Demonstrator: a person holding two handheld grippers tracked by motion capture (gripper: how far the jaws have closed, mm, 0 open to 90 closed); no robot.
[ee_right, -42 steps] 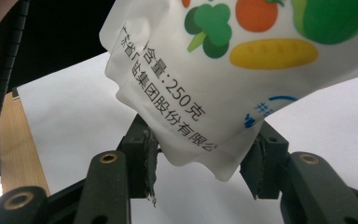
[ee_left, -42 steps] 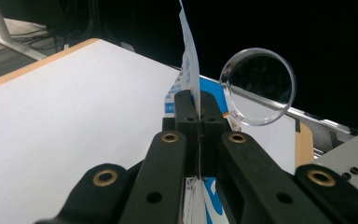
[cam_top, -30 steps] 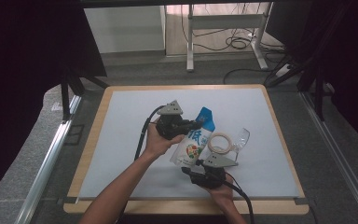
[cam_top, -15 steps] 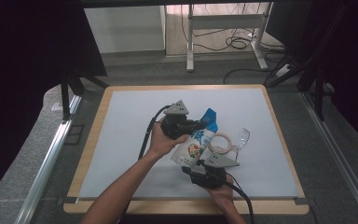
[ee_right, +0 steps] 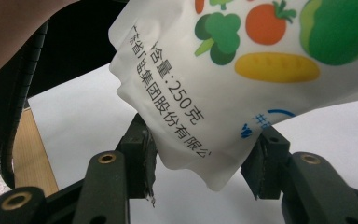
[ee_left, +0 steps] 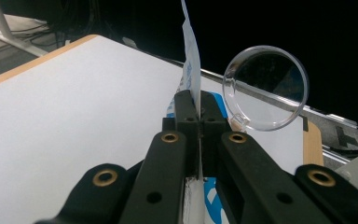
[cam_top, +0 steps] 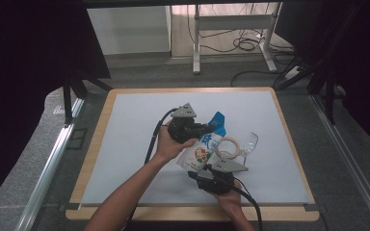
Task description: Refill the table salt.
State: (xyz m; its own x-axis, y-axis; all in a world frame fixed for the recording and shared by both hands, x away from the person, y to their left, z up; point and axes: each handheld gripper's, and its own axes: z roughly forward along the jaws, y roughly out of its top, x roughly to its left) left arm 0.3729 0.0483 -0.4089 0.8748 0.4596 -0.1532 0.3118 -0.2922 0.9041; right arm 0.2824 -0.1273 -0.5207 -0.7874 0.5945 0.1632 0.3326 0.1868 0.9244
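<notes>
The pouch (cam_top: 206, 150) is held up off the white desk (cam_top: 125, 144) near its middle, tilted, its blue top end toward the far side and its white bottom end toward the person. The left tongs (cam_top: 211, 128) are clenched on the pouch's upper edge; in the left gripper view the thin edge of the pouch (ee_left: 192, 70) rises straight out from between the two pressed-together jaws of the left tongs (ee_left: 199, 103). The right tongs (cam_top: 198, 169) sit at the lower end, released: in the right gripper view the right tongs (ee_right: 200, 163) have their jaws spread wide, with the bottom corner of the pouch (ee_right: 242, 70) hanging between them, its printed vegetables and black lettering facing the camera, the left jaw touching or almost touching it. Just to the right of the pouch lies a ring (cam_top: 229, 147), with a clear round lid (cam_top: 250, 143) beside it, the lid (ee_left: 266, 87) standing on edge in the left gripper view.
</notes>
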